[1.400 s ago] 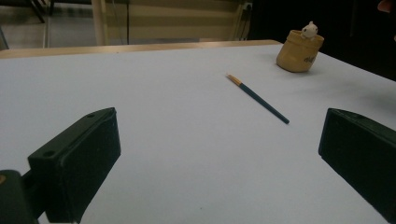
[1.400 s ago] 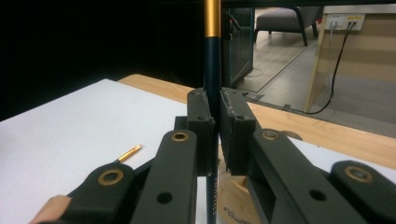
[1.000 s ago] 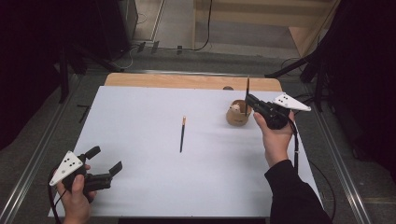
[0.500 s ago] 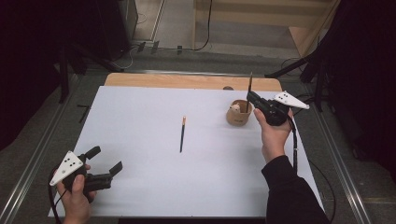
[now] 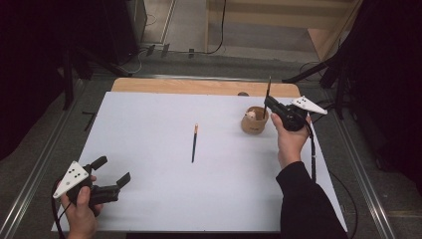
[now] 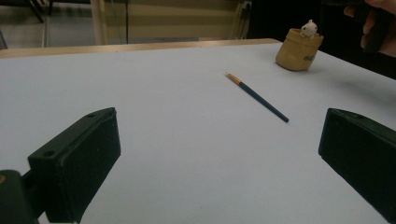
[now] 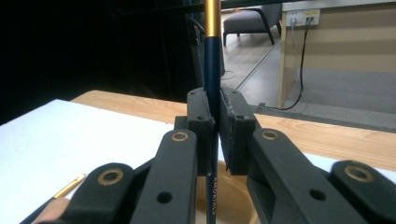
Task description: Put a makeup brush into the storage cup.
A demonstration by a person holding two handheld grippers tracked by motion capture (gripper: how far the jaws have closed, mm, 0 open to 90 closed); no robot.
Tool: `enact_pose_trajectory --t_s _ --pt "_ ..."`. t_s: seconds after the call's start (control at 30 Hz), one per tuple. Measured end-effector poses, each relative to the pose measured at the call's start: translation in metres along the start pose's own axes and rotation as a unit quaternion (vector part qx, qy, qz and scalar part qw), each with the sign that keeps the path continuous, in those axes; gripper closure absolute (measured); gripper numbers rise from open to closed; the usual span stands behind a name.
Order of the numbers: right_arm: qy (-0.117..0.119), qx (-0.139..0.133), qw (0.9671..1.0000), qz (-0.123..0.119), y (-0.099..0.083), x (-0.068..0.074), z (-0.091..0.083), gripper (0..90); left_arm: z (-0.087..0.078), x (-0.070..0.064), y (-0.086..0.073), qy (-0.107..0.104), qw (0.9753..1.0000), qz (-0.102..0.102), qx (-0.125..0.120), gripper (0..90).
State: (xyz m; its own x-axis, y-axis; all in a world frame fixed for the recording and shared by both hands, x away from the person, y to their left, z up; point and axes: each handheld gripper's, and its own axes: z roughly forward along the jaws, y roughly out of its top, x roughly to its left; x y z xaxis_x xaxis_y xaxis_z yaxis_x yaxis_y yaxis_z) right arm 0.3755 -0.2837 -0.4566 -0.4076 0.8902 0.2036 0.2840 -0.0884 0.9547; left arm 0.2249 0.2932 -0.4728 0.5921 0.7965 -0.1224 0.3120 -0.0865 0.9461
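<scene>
Right claw [image 5: 269, 103] above cup [image 5: 254, 121] rim

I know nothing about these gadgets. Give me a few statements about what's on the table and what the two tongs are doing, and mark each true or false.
1. The right tongs are shut on a pencil held upright. True.
2. The left tongs grip the pencil lying on the table. False: they are open and hold nothing; that pencil lies apart from them, mid-table.
3. The tan cup stands beside the right tongs. True.
4. The tan cup is tipped on its side. False: it stands upright.
5. A small white figure sits at the cup's top. True.
</scene>
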Motion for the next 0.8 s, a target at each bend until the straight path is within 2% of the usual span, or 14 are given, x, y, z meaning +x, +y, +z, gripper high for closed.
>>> enact_pose_trajectory --t_s 0.8 --pt "-0.017 0.047 0.9987 -0.008 -0.022 -0.001 0.019 84.8 0.001 0.000 -0.001 -0.001 1.0000 -0.001 0.003 0.0"
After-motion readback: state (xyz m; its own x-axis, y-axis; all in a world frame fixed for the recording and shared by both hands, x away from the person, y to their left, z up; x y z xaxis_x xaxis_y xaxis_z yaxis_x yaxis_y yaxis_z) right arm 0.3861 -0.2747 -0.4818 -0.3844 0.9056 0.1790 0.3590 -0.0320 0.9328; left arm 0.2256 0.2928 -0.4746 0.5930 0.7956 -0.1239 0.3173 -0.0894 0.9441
